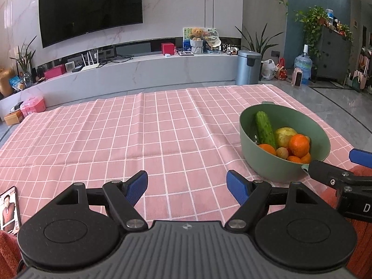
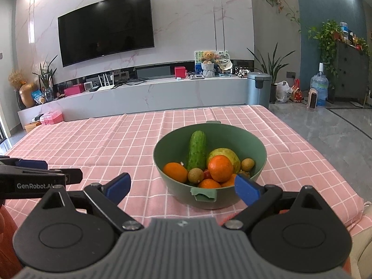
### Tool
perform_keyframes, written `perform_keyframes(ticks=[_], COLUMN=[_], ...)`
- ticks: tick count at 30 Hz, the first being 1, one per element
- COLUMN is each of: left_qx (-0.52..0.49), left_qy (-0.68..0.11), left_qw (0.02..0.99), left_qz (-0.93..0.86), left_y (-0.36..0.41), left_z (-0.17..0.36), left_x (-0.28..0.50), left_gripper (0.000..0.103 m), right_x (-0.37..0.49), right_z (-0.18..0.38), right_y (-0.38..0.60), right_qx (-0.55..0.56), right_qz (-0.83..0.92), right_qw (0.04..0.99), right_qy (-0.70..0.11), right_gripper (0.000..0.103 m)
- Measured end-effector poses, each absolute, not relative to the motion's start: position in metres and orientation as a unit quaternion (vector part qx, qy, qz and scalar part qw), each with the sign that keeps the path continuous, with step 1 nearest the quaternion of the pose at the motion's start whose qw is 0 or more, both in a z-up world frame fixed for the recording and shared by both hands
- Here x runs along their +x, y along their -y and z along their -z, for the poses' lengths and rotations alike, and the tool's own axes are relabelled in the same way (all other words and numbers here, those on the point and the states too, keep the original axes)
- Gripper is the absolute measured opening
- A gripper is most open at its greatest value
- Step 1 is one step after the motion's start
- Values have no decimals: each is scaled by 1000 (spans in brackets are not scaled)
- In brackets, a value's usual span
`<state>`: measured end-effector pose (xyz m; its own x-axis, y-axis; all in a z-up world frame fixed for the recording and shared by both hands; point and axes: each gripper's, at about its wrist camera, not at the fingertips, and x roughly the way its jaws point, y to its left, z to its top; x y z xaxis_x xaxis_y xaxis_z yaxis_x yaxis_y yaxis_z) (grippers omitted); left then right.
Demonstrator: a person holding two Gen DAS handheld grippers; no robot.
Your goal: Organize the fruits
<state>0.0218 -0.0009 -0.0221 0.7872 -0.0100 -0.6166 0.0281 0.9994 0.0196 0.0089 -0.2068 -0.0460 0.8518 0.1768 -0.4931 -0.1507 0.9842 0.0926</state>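
A green bowl [image 2: 232,137] stands on the pink checked tablecloth [image 2: 116,144] and holds a cucumber [image 2: 197,150], several oranges [image 2: 220,167], a yellow-green fruit [image 2: 226,154] and small brown fruits [image 2: 195,175]. My right gripper [image 2: 184,187] is open and empty, just in front of the bowl's near handle. My left gripper [image 1: 187,186] is open and empty over bare cloth, left of the bowl [image 1: 253,160]. The cucumber [image 1: 265,129] and oranges [image 1: 299,145] also show in the left wrist view.
A phone [image 1: 9,208] lies at the table's near left edge. The right gripper's body [image 1: 341,179] reaches in beside the bowl. Beyond the table are a TV wall, a long marble shelf and a grey bin [image 1: 248,66].
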Motion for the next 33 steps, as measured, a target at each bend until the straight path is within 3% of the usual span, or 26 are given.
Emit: perform_keyframes(ticks=[33], left_qx=[12], left_qy=[-326], left_qw=[945], left_qz=[6], left_y=[0], left_z=[19], left_x=[23], left_gripper=[90], right_x=[9], right_z=[48], right_y=[207], right_qx=[22], right_qz=[-89], right_qw=[962], right_qy=[-259], right_gripper=[92])
